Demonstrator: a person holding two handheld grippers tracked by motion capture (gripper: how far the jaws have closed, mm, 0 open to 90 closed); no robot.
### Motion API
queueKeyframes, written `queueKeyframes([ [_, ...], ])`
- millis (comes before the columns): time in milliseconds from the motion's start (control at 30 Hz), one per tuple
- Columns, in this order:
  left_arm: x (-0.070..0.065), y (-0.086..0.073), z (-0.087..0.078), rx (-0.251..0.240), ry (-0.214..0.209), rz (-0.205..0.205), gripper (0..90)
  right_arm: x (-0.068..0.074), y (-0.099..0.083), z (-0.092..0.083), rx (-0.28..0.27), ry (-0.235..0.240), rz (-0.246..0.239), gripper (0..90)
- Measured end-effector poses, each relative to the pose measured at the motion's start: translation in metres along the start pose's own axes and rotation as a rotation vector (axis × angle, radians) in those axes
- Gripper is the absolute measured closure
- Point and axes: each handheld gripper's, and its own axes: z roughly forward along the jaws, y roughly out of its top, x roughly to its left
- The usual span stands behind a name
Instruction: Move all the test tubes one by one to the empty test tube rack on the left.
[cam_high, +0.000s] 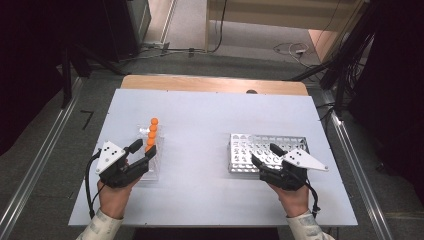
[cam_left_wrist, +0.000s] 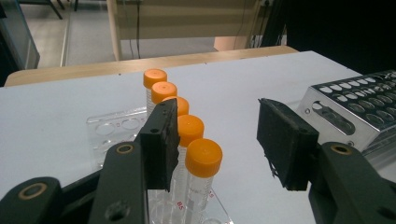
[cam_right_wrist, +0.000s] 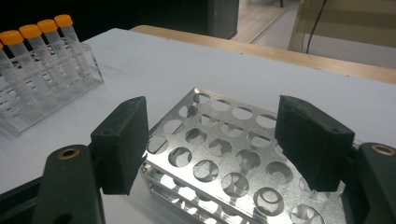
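Several clear tubes with orange caps stand in a row in a clear plastic rack on the left of the white table. My left gripper is at the near end of that row and stands open. In the left gripper view the nearest tube is between the jaws of the left gripper, close to the left pad and well apart from the right one. A perforated metal rack lies at the right, its holes showing no tubes. My right gripper hangs open over its near edge, nothing between its jaws.
The white table has a wooden strip along its far edge. The metal rack also lies to the right in the left gripper view. Cables and dark stands crowd the floor beyond the table.
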Motion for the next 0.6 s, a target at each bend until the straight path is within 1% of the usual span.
queueKeyframes([
  [233,0.000,0.000,-0.001,-0.007,0.000,-0.009,39.3,-0.003,0.000,0.000,0.002,-0.007,0.004,24.8],
  [333,0.000,-0.001,0.000,-0.014,0.001,-0.025,34.0,-0.004,-0.001,0.000,0.001,-0.010,0.002,24.8],
  [433,0.001,-0.001,-0.001,-0.017,0.008,-0.031,29.5,-0.006,-0.001,-0.001,0.003,-0.017,0.006,24.8],
  [600,0.003,-0.002,-0.001,-0.021,0.019,-0.040,27.2,-0.012,-0.002,-0.003,0.004,-0.034,0.014,24.8],
])
